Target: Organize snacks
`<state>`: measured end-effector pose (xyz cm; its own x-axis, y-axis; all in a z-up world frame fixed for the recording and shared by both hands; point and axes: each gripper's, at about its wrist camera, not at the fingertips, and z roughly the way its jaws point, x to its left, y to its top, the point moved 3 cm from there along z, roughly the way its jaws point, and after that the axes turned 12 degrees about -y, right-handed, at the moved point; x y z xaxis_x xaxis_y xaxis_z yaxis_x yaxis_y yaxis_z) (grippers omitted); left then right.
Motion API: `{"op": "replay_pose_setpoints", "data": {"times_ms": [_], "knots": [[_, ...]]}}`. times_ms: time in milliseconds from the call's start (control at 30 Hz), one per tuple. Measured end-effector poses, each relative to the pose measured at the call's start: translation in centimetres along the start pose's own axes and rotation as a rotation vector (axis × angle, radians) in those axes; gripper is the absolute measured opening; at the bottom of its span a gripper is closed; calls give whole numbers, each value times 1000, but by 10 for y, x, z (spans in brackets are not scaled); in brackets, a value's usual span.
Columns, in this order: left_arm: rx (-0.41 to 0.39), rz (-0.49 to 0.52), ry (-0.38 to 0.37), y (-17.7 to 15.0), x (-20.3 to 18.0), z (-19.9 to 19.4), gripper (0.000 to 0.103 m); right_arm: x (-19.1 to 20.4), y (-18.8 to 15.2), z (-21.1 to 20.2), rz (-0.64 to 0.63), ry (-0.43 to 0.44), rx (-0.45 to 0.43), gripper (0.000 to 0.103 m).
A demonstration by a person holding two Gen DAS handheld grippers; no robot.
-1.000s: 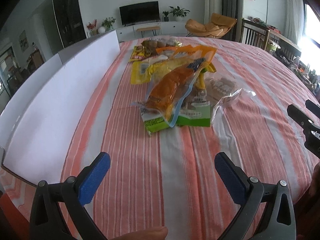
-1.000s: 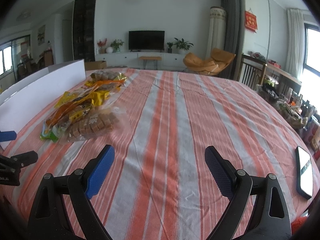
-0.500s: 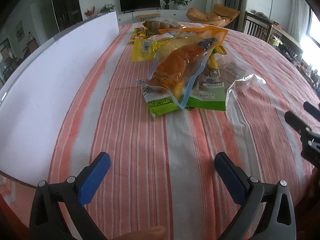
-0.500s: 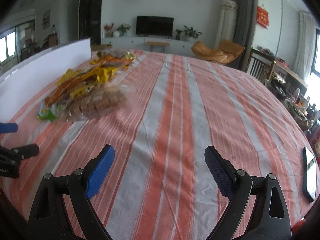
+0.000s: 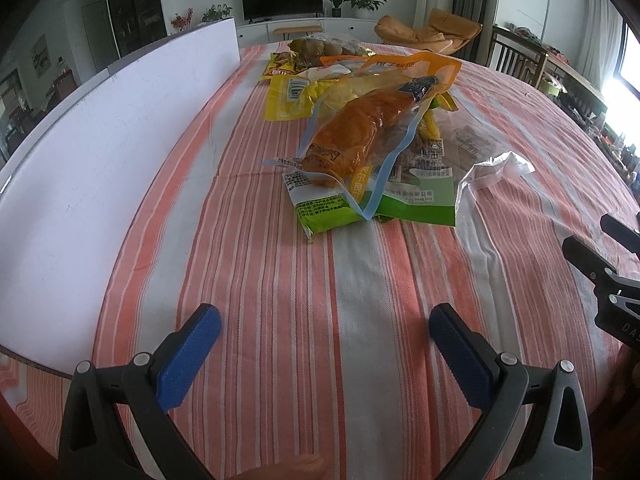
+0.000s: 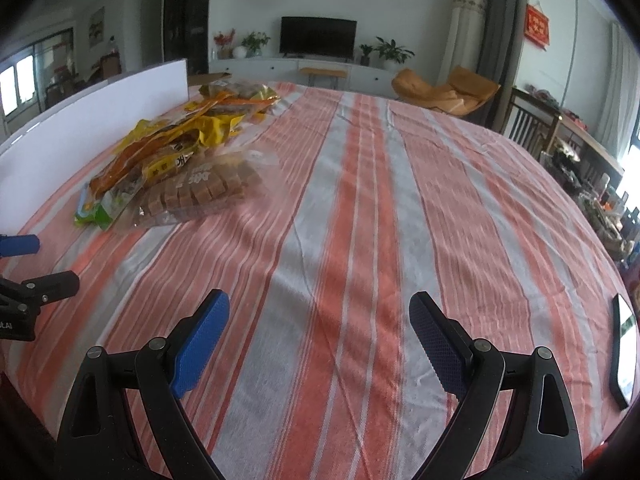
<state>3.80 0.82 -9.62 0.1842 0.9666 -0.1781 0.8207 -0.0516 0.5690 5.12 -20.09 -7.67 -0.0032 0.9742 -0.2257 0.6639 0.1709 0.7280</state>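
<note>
Left tongs [image 5: 325,334] closer to snack pile [image 5: 370,140], still ahead; both tongs wide, empty.

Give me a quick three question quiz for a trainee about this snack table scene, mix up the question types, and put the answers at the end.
1. True or false: the left gripper is shut on a snack bag.
2. Multiple choice: the orange snack bag lies (A) on top of the green packet, (B) alone at the table edge, (C) between the right gripper fingers.
3. Fill in: the flat dark device near the table's right edge in the right wrist view is a ____.

Key:
1. False; its fingers are spread wide over bare striped tablecloth.
2. A.
3. Phone.
</note>
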Motion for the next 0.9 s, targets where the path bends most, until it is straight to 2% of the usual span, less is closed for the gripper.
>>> {"op": "replay_pose_setpoints", "data": {"times_ms": [433, 533, 633, 767, 833, 900], "knots": [[86, 74, -58, 4, 3, 3, 103, -2, 1, 3, 15, 21, 24, 93], [97, 81, -65, 5, 6, 2, 103, -2, 0, 5, 28, 20, 69, 94], [92, 85, -69, 3, 9, 0, 103, 5, 6, 7, 42, 60, 114, 94], [86, 90, -73, 1, 11, -2, 103, 44, 34, 4, -98, 84, 62, 94], [83, 91, -73, 0, 12, -2, 103, 76, 48, 12, -230, 99, 62, 93], [81, 89, -71, -2, 13, -4, 103, 97, 61, 27, -286, 127, 68, 93]]}}
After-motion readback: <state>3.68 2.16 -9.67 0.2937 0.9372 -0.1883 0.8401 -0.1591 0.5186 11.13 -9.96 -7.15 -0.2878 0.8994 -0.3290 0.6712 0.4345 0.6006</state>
